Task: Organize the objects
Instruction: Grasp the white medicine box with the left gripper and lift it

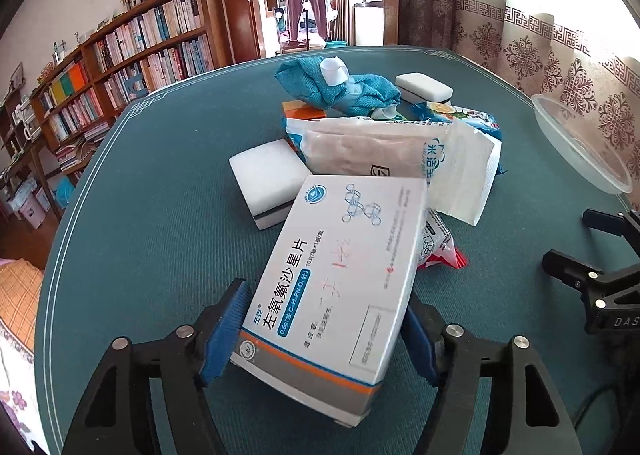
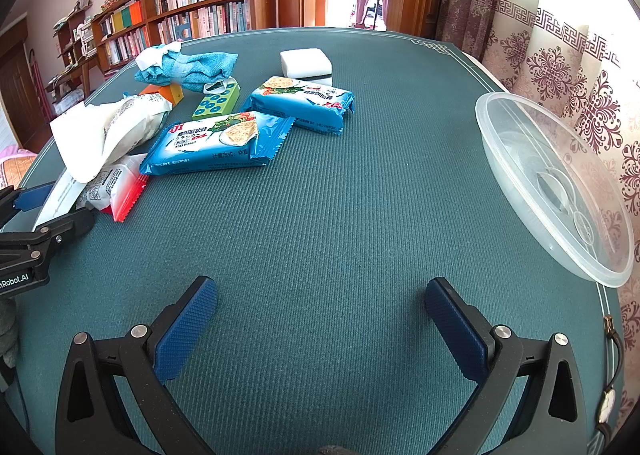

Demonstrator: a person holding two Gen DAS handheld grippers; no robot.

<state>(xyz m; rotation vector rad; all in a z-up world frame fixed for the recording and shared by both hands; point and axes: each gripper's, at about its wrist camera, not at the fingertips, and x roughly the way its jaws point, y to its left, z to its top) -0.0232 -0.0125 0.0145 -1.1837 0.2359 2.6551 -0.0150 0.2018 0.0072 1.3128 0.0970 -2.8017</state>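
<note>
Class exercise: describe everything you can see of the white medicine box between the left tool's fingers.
The medicine box is a flat white cardboard carton with blue Chinese lettering, a round blue logo, red handwriting and an orange and grey band at its near end. It is closed and tilted. The left tool clamps its near end between blue pads. Its far end overlaps the pile, above a red and white packet.

A white medicine box [image 1: 340,275] with blue print and an orange-and-grey band fills the lower centre of the left wrist view, tilted, its near end between the blue pads of the left claw [image 1: 324,331]. Behind it a jumble lies on the green tabletop [image 2: 340,195]: two white sponges [image 1: 268,179], a blue cloth [image 1: 340,87], a white wipes pack [image 1: 376,151] and two blue cracker packs [image 2: 216,145]. A clear plastic bowl [image 2: 560,191] sits at the right edge, well apart.
</note>
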